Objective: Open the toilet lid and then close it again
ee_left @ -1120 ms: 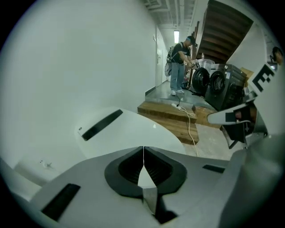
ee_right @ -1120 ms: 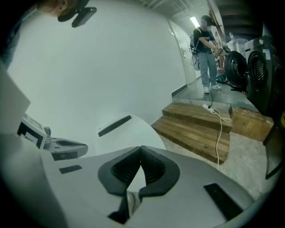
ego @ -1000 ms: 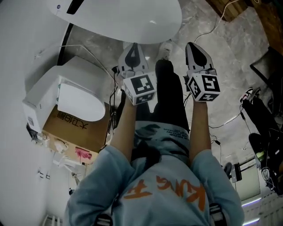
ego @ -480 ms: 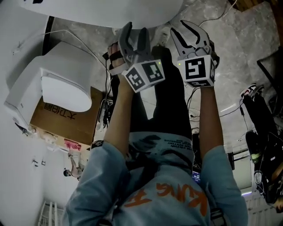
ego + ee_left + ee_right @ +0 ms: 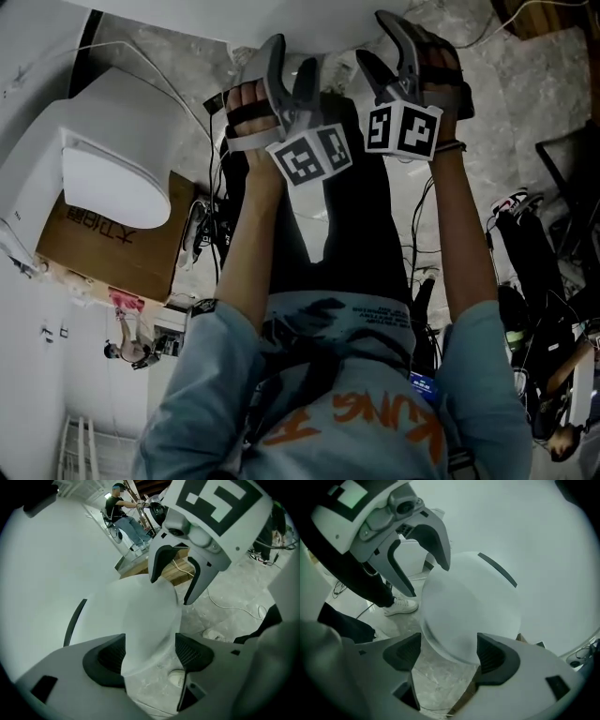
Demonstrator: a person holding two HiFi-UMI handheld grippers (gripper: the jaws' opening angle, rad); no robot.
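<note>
The white toilet's lid (image 5: 140, 616) is down. Its rounded front lies just ahead of both grippers, and it fills the middle of the right gripper view too, lid (image 5: 471, 606). In the head view only a strip of the toilet (image 5: 216, 14) shows at the top edge. My left gripper (image 5: 291, 58) and right gripper (image 5: 380, 42) hang side by side over that front edge, pointing steeply down. Both pairs of jaws have just been opening and stand wide. The pads touch nothing, in the left gripper (image 5: 150, 651) as in the right gripper (image 5: 447, 651).
A second white toilet (image 5: 103, 169) sits on a cardboard box (image 5: 112, 248) at the left. Cables (image 5: 211, 225) trail over the marble floor. My white shoe (image 5: 401, 605) stands close to the bowl. Black gear (image 5: 539, 244) is at the right, a person (image 5: 124, 520) far behind.
Both grippers have dropped toward the toilet's front edge and rolled at the wrist. Their jaws, shut a second ago, now stand wide apart.
</note>
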